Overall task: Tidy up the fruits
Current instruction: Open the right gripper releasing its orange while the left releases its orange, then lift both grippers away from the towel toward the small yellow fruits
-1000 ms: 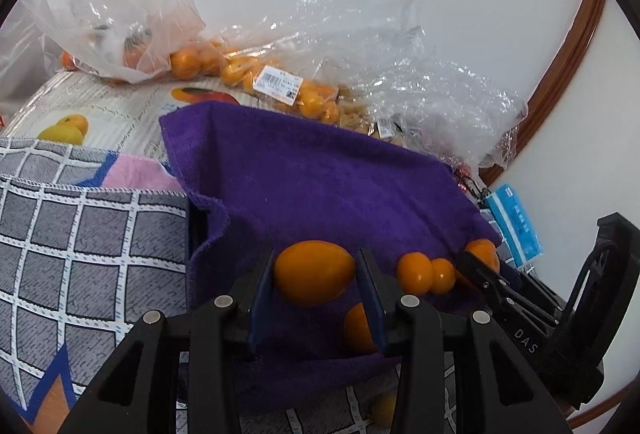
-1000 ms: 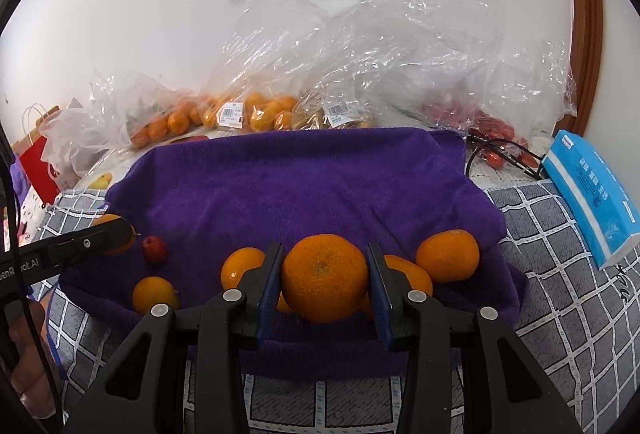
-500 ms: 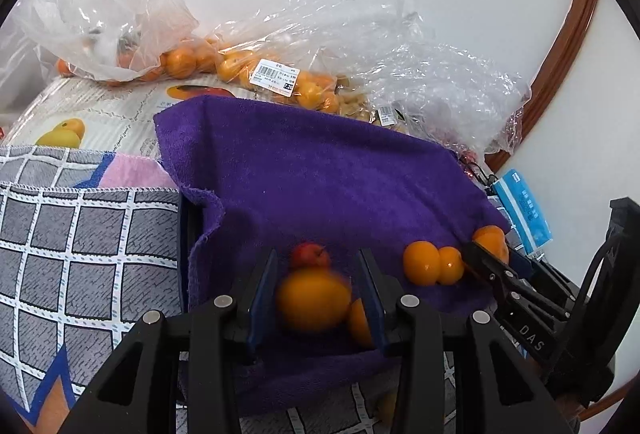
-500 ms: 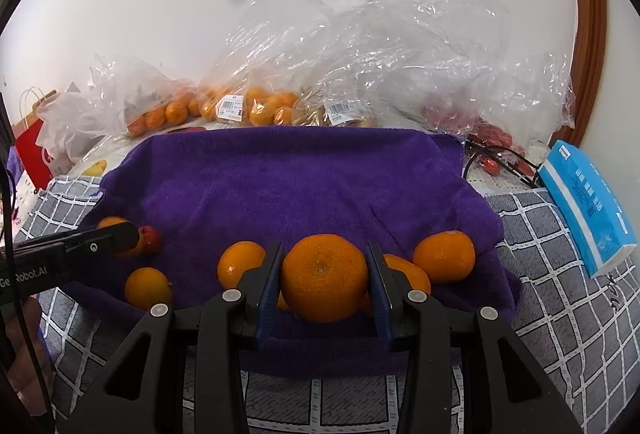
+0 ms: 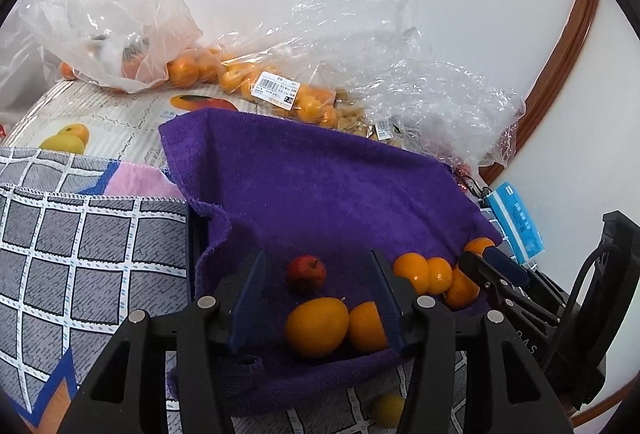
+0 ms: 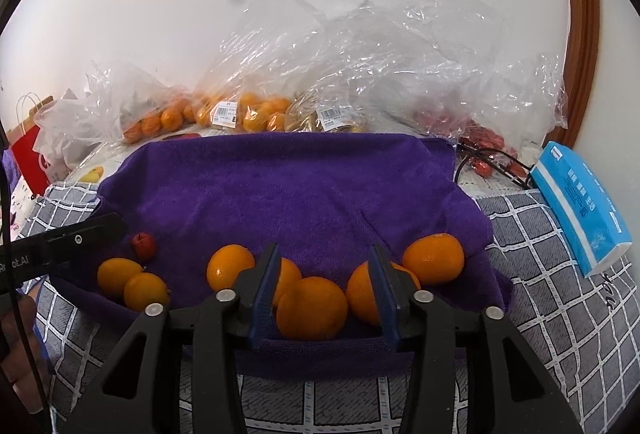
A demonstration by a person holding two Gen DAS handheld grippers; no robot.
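A purple towel (image 5: 340,194) (image 6: 304,186) carries several loose fruits along its near edge. My left gripper (image 5: 316,274) is opening; a smooth yellow-orange fruit (image 5: 316,326) lies on the towel below its jaws, free of the pads, beside an orange (image 5: 366,326) and a small red apple (image 5: 306,272). My right gripper (image 6: 324,270) is opening too. A round orange (image 6: 312,308) rests on the towel between its pads, untouched. More oranges flank it, one at the left (image 6: 230,270) and one at the right (image 6: 434,258). The right gripper's finger (image 5: 492,274) shows in the left wrist view.
Clear plastic bags of oranges (image 5: 248,82) (image 6: 248,110) and other fruit line the wall behind the towel. A blue tissue pack (image 6: 580,206) lies at the right on the grey checked cloth (image 6: 560,294). A small yellow fruit (image 5: 388,410) sits off the towel's near edge.
Both grippers have opened. The yellow-orange fruit dropped from the left jaws onto the towel, uncovering the red apple. The orange left the right jaws and settled lower on the towel.
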